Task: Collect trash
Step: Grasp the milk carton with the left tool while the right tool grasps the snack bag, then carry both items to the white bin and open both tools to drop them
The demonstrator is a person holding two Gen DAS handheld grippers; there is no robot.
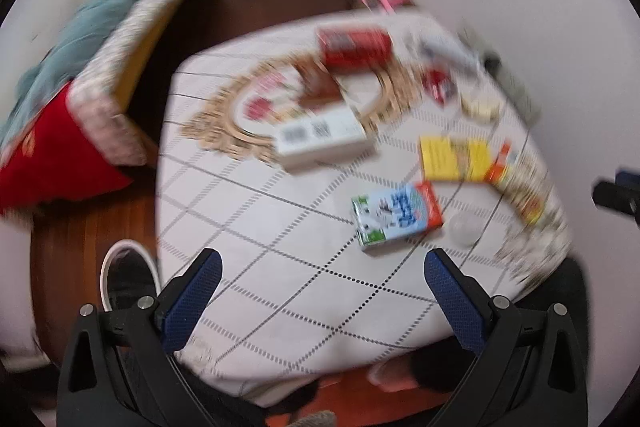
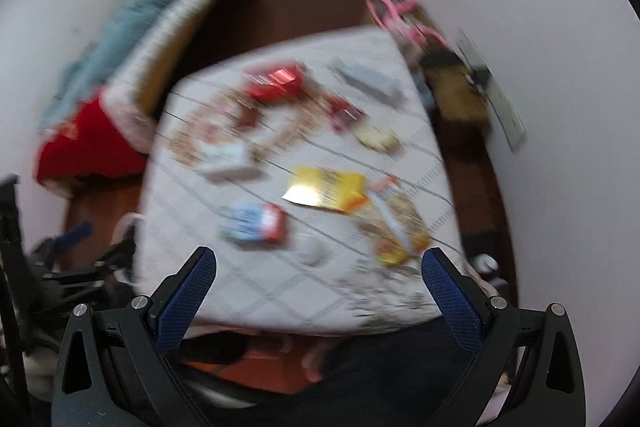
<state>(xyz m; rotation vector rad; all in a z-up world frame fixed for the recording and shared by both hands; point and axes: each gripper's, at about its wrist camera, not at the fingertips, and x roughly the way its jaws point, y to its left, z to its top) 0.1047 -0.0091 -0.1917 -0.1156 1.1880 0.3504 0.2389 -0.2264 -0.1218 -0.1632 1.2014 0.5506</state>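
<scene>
Both views are motion-blurred and look down on a table with a white checked cloth [image 1: 248, 227] [image 2: 256, 291]. Trash lies on it: a blue and white milk carton [image 1: 396, 217] [image 2: 256, 223], a yellow packet [image 1: 456, 159] [image 2: 326, 187], a white box with barcodes [image 1: 320, 135] [image 2: 228, 159], a red package [image 1: 354, 49] [image 2: 276, 83] and a colourful wrapper [image 1: 520, 191] [image 2: 396, 227]. My left gripper [image 1: 322, 263] is open and empty above the table's near edge. My right gripper [image 2: 320, 261] is open and empty, also above the near edge.
A woven placemat [image 1: 224, 123] lies under the white box. A small clear cup [image 1: 464, 227] stands by the carton. A sofa with a red cushion [image 1: 52, 155] is at the left. A pink object [image 2: 400, 15] sits beyond the table. Dark wood floor surrounds the table.
</scene>
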